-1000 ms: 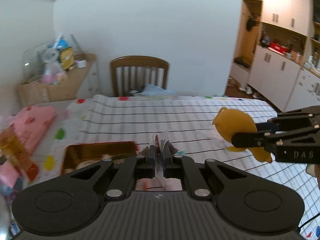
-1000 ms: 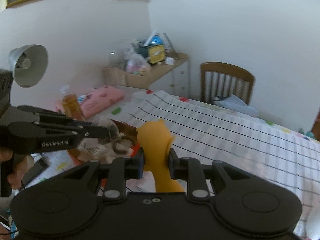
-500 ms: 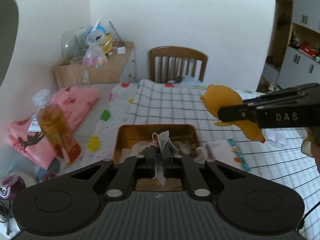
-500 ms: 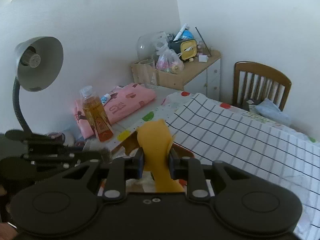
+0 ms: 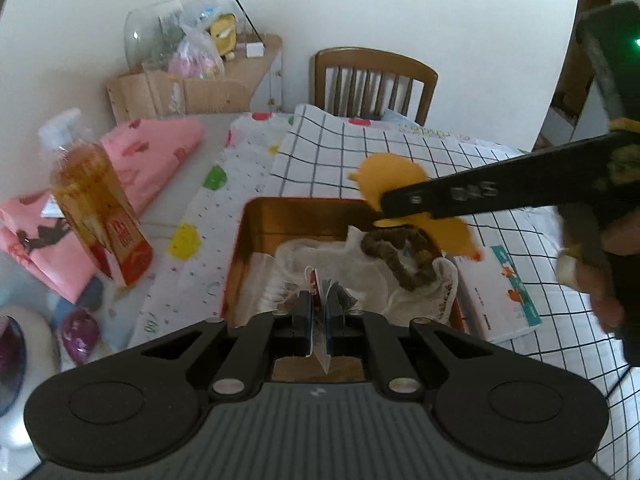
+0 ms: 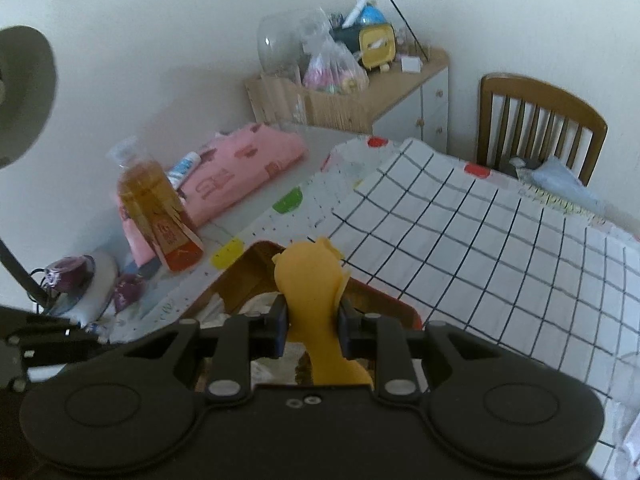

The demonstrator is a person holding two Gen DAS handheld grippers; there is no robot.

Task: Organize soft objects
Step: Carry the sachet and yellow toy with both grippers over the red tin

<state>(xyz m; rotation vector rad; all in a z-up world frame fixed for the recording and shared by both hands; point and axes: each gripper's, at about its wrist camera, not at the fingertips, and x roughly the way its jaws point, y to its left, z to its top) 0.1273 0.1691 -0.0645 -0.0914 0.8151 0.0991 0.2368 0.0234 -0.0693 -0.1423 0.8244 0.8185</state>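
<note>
— What do the fingers hold?

— The left gripper (image 5: 319, 322) is clamped on a thin paper tag (image 5: 320, 286) of something small (what it belongs to is hard to tell). The right gripper (image 6: 312, 326) pinches a yellow soft toy (image 6: 310, 276). Both hang over the orange tin (image 5: 256, 236).

— So how far along?

— Partway, it seems: a white cloth (image 5: 320, 256) and a brown fuzzy piece (image 5: 394, 256) already lie in the tin, while the two held items aren't released yet.

— And around it?

— A checked tablecloth (image 6: 480, 232), a bottle (image 5: 94, 200), pink folded fabric (image 6: 240, 172), a wooden chair (image 5: 372, 76) by the white wall.
</note>
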